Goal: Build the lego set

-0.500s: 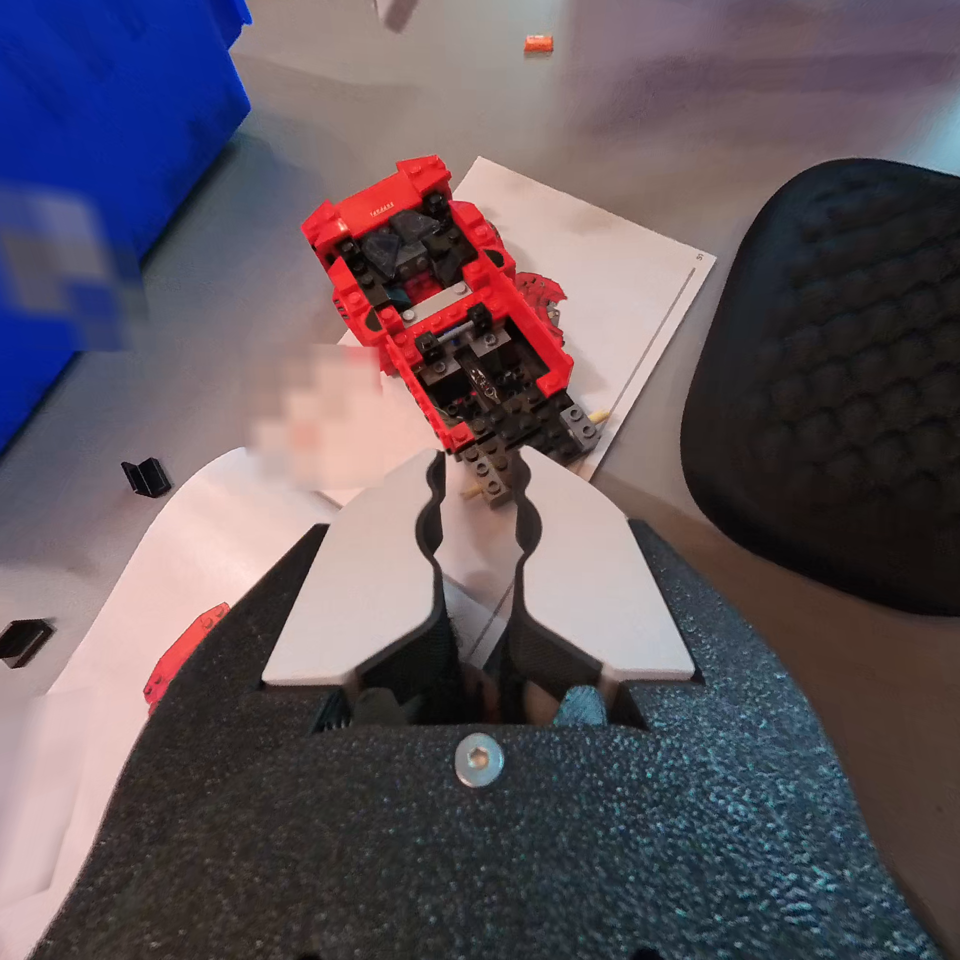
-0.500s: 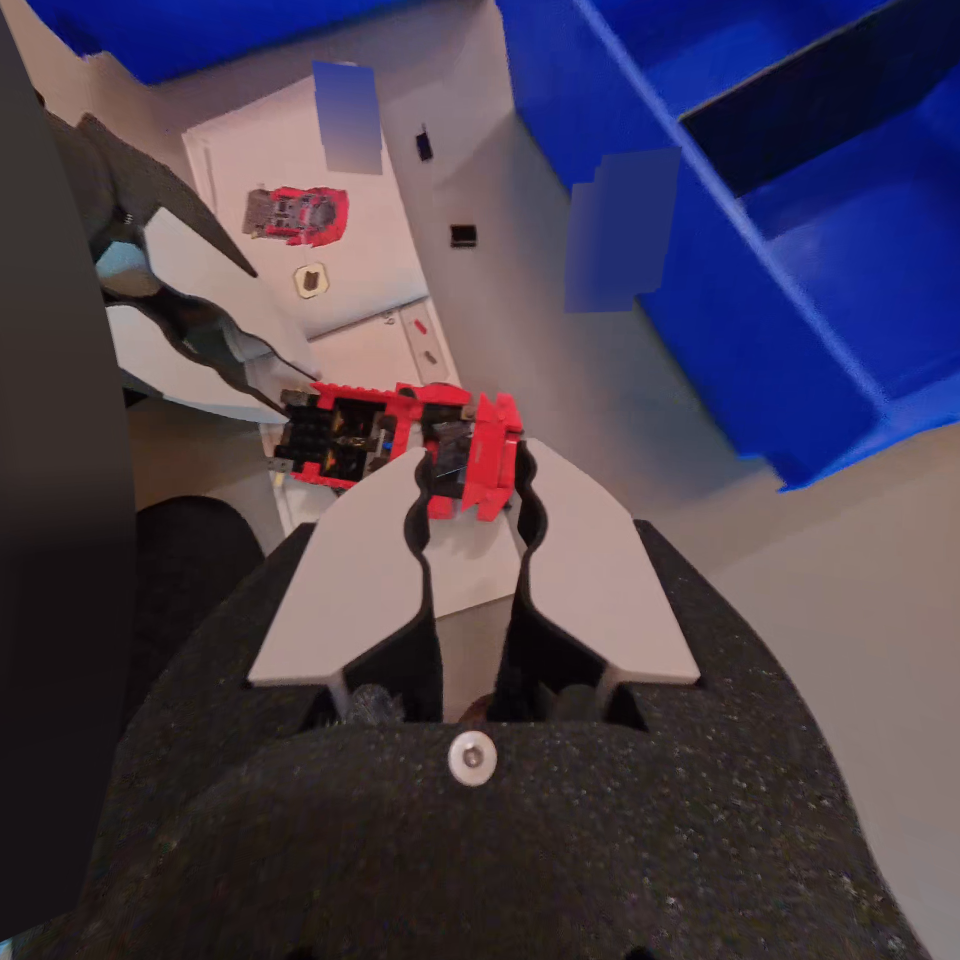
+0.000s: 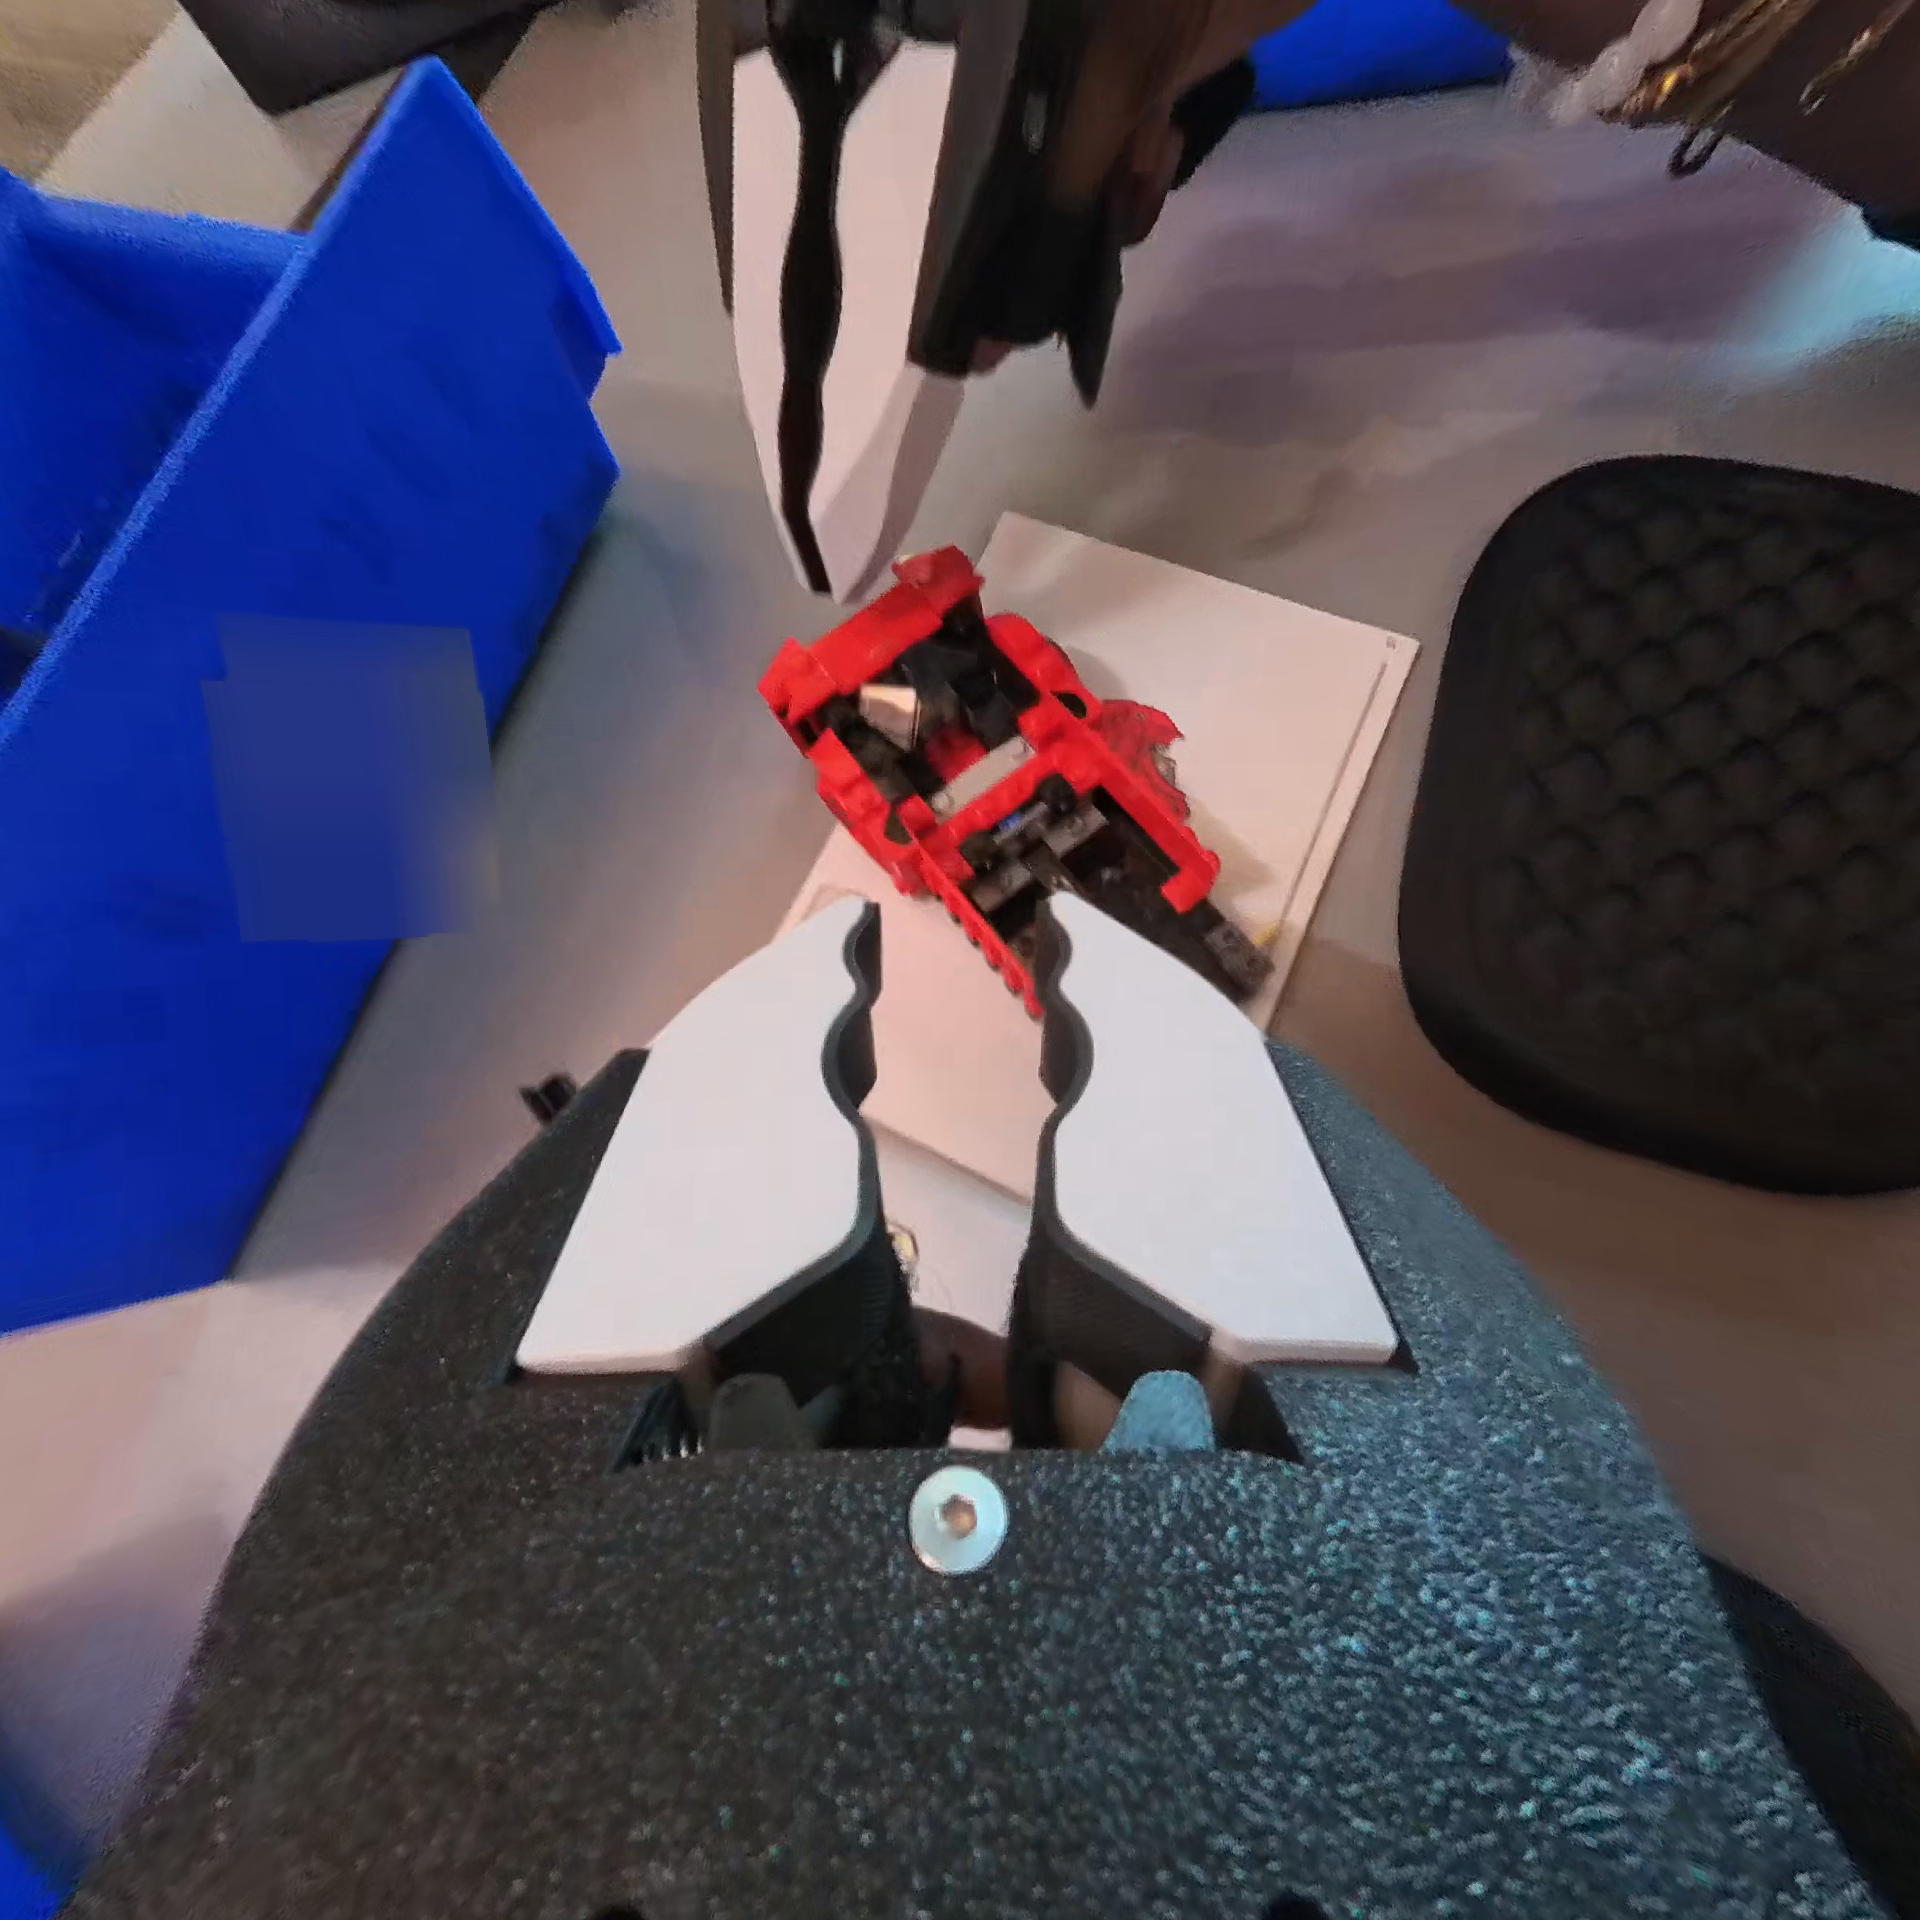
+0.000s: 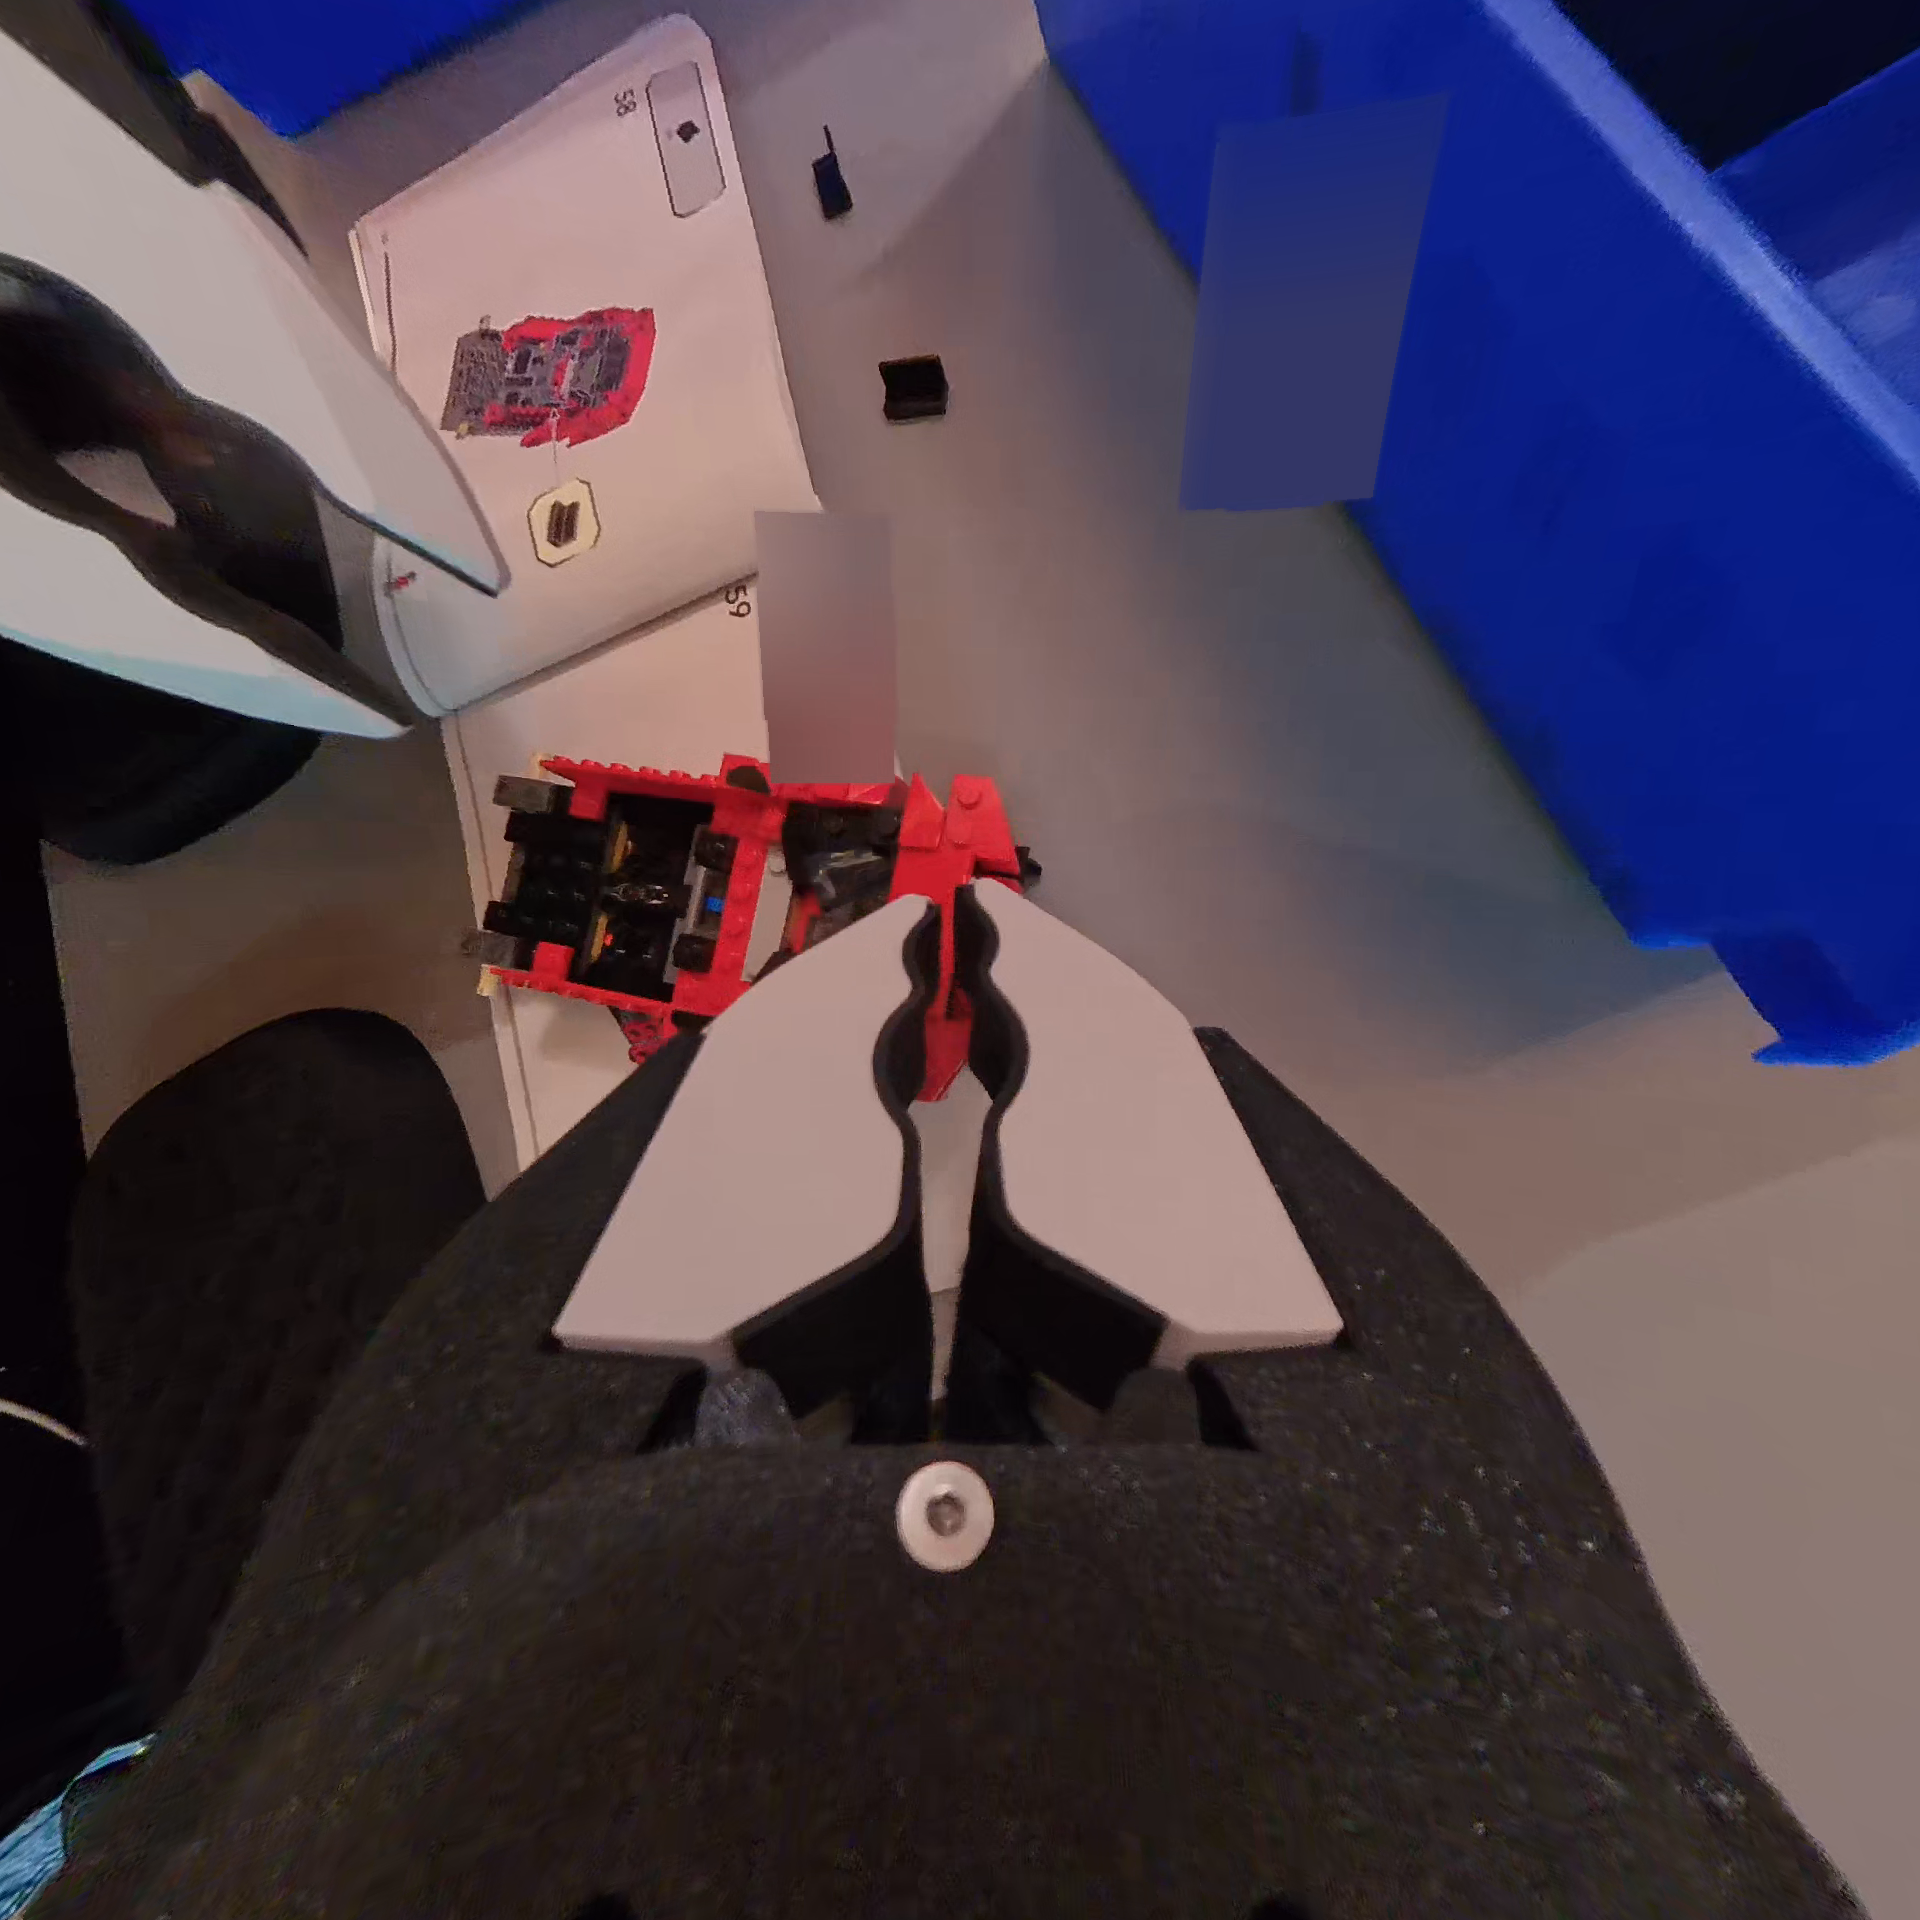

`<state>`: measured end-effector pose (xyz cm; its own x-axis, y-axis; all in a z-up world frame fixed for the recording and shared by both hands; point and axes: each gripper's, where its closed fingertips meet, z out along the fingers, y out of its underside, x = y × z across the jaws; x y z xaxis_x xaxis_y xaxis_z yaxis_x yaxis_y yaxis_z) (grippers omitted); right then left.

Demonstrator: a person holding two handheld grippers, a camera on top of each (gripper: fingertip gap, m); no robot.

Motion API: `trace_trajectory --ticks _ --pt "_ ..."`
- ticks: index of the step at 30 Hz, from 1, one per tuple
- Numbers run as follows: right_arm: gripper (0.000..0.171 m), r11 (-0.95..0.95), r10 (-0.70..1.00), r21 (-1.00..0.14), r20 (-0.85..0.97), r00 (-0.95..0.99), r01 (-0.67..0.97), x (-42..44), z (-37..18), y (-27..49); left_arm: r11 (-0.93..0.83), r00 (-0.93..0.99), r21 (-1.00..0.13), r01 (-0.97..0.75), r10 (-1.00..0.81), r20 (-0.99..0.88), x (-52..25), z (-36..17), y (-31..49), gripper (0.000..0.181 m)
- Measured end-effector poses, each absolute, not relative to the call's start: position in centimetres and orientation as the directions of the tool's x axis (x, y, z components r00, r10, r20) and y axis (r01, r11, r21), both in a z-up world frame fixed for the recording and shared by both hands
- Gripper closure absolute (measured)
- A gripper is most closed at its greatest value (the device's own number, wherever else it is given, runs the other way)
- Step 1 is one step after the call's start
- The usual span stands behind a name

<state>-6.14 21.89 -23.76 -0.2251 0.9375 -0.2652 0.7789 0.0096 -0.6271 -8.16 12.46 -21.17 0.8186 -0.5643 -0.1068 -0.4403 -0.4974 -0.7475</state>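
Pale grey tabletop (image 3: 1299, 343), blue plastic bins (image 4: 1621, 582) along one side, black textured cushion (image 3: 1683, 831)

Red shell over black and grey innards on the lego car (image 4: 665, 883), one speck of blue inside. White pages on the instruction booklet (image 4: 582, 270), printed with a red and grey picture of the car. Bright blue on the bin (image 4: 1621, 582), same blue again on the bin's wall in the left wrist view. Black, quilted in a honeycomb of dimples, on the cushion (image 3: 1683, 831). Pale grey plates with black wavy inner edges on the right gripper (image 4: 948, 909), speckled black body behind; identical livery on the left gripper (image 3: 956, 925). Light grey on the tabletop (image 4: 1195, 831). Black on two small loose bricks (image 4: 912, 388).
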Motion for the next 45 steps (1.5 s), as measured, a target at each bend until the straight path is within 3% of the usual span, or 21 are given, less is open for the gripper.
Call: trace_trajectory --ticks 7,14,21,28,35,45 --pt "0.163 0.016 0.935 -0.558 -0.286 -0.21 0.83 -6.1 -24.8 21.6 -0.603 0.814 -0.703 -0.377 -0.578 0.058 -8.0 -24.2 17.3 0.16" --pt "0.16 0.002 0.936 -0.545 -0.294 -0.193 0.838 -6.0 -24.8 22.1 -0.507 0.806 -0.761 -0.405 -0.591 -0.035 -8.6 -24.1 19.9 0.178" --pt "0.159 -0.028 0.929 -0.558 -0.32 -0.184 0.829 -6.1 -24.4 22.1 -0.514 0.795 -0.754 -0.409 -0.606 -0.018 -8.5 -24.2 19.5 0.174" --pt "0.15 -0.082 0.91 -0.524 -0.387 -0.151 0.848 -5.7 -25.1 22.3 -0.576 0.776 -0.697 -0.428 -0.63 0.044 -8.1 -25.3 16.7 0.154" --pt "0.163 -0.089 0.882 -0.495 -0.441 -0.162 0.864 -5.5 -24.9 21.3 -0.583 0.775 -0.697 -0.418 -0.629 0.061 -7.6 -25.9 16.4 0.16" --pt "0.161 -0.047 0.933 -0.441 -0.34 -0.119 0.896 -5.4 -25.0 21.0 -0.581 0.792 -0.728 -0.363 -0.604 0.087 -7.5 -25.8 16.5 0.162"
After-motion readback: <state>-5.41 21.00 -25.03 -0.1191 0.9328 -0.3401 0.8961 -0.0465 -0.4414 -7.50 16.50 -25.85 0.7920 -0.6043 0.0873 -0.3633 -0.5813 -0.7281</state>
